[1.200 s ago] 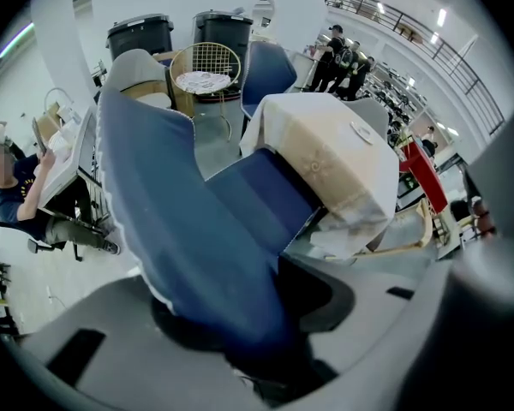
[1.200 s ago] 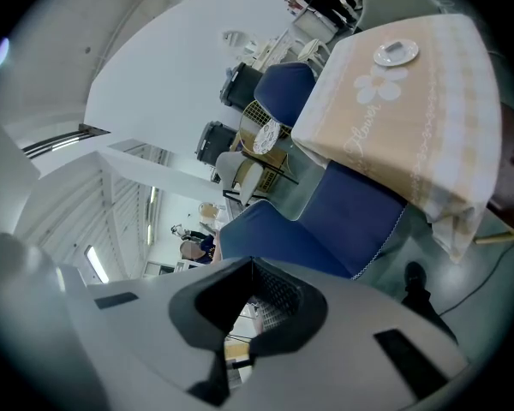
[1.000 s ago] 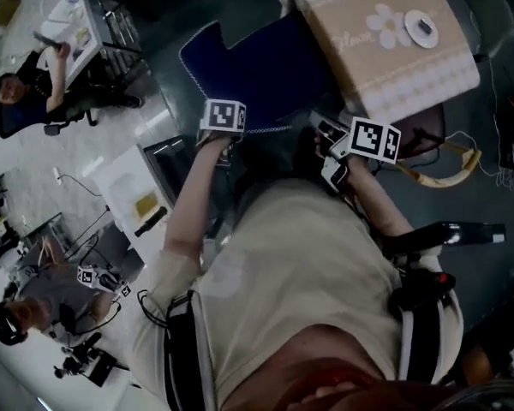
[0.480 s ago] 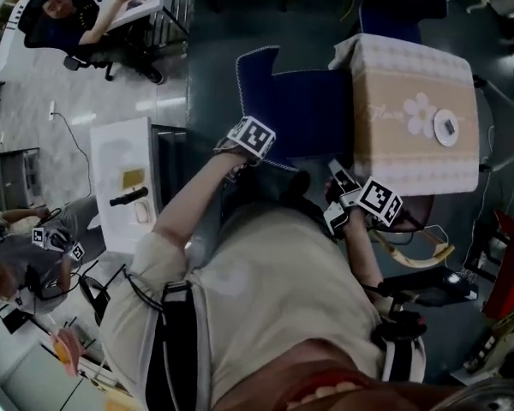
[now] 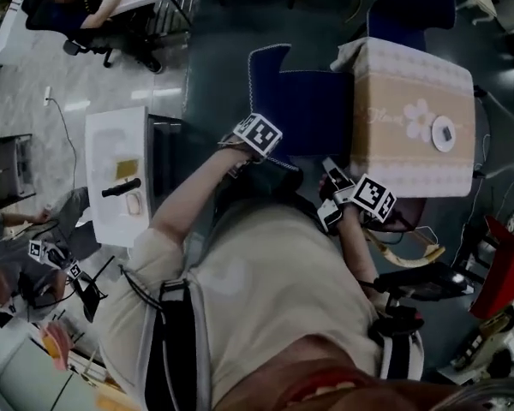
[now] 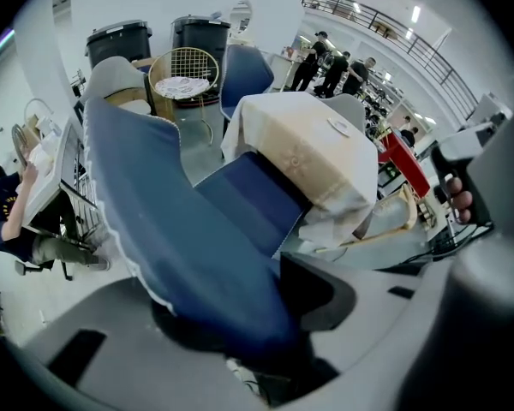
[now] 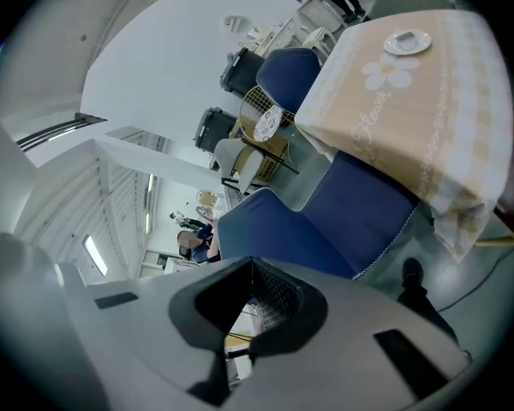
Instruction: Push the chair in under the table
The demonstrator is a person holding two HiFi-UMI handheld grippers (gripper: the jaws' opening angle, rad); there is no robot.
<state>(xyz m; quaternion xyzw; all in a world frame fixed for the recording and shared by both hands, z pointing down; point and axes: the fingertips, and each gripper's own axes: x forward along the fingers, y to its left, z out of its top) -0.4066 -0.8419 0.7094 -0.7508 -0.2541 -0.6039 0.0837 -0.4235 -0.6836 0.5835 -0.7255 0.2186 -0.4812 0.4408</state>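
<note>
A blue chair [image 5: 300, 101] faces a small table [image 5: 411, 169] draped in a beige flowered cloth, its seat partly under the cloth's near edge. My left gripper [image 5: 255, 139] points steeply down onto the top of the chair's backrest. In the left gripper view the blue backrest [image 6: 180, 229] fills the gap between the jaws of my left gripper [image 6: 240, 315], which is shut on it. My right gripper [image 5: 334, 178] hovers by the table's near corner, shut and holding nothing. In the right gripper view its jaws meet, with the chair [image 7: 325, 221] and table [image 7: 411, 101] ahead.
A small white dish [image 5: 444, 133] sits on the cloth. A second blue chair [image 5: 411, 2] stands beyond the table. A white cabinet [image 5: 116, 174] is to the left, a curved wooden piece [image 5: 403, 251] lies by the table, and bins [image 6: 120, 37] and a wire basket [image 6: 184, 71] stand farther off.
The head view has swung round, so chair and table now sit more upright in the picture. The left gripper stays on the backrest; the right gripper has shifted slightly beside the table's corner.
</note>
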